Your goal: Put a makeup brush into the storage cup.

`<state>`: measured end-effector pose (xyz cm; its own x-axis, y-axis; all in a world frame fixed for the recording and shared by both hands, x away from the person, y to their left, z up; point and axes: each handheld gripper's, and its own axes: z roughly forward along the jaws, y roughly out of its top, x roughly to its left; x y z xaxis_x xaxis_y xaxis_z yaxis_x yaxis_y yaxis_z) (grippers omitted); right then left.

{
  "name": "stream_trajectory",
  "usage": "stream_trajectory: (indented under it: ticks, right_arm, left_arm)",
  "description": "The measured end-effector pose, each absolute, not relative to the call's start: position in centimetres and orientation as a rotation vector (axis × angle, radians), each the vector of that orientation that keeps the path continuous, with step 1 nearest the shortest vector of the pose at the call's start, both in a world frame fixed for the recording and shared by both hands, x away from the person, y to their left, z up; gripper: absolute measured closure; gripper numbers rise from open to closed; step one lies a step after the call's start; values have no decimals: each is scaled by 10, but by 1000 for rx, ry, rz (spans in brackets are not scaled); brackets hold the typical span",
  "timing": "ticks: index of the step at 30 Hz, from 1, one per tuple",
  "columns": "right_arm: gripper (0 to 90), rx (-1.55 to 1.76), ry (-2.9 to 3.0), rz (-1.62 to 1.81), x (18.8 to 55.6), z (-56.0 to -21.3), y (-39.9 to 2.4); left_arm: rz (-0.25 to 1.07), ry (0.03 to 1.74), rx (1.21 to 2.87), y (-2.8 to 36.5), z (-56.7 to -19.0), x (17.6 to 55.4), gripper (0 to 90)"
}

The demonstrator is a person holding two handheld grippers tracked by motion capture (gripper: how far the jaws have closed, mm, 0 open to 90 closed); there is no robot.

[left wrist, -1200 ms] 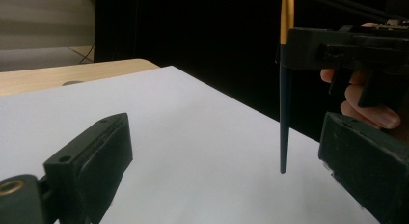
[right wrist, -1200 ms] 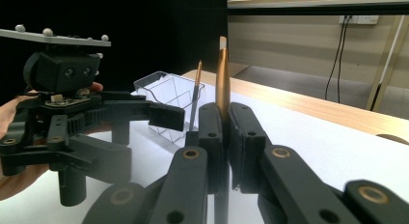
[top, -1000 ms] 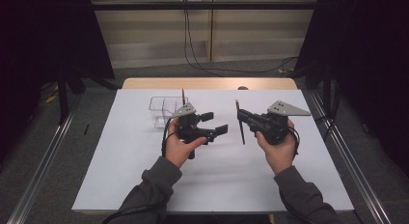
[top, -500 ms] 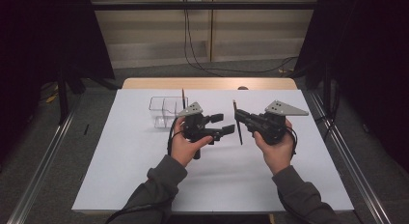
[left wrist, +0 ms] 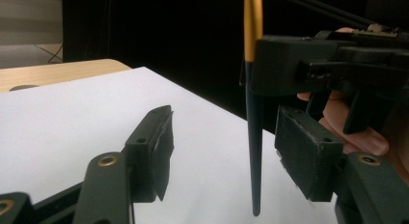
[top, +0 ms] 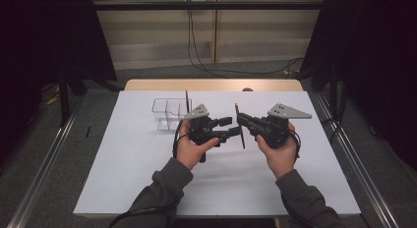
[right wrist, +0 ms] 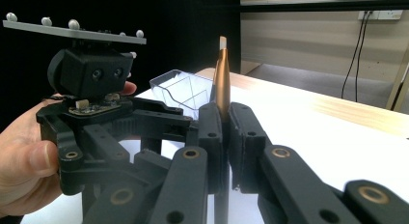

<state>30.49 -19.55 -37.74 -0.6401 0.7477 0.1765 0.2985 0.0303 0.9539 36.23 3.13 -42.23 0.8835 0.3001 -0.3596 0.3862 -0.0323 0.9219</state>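
A clear plastic tray (top: pixel 167 111) with compartments stands on the white worktop (top: pixel 123 159), left of the middle and nearer to the far edge. A thin stick (top: pixel 187 98) stands upright at its right side.

Just to the right of the tray, the left claw (top: pixel 231 128) is held above the middle of the worktop and points to the right. Its jaws have just been closing and are now about half apart. In the left gripper view the dark pointed end of a brush (left wrist: pixel 254 151) hangs between the two pads (left wrist: pixel 308 156), which do not yet touch it.

The right claw (top: pixel 242 121) points to the left and meets the left one. It is closed tight on the brush and holds it upright, with the gold ferrule and the pale tip above the jaws.
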Motion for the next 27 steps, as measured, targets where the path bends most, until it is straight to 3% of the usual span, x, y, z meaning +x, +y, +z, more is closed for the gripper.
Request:
stream_trajectory:
  ticks: [16, 27]
  right_arm:
    - [843, 1068, 1943, 1651, 306, -379, -193]
    - [843, 1083, 1947, 1651, 306, -381, -192]
  left_arm:
    - [-92, 536, 1617, 31, -423, 361, 621]
    - [-92, 528, 1615, 30, -421, 359, 723]
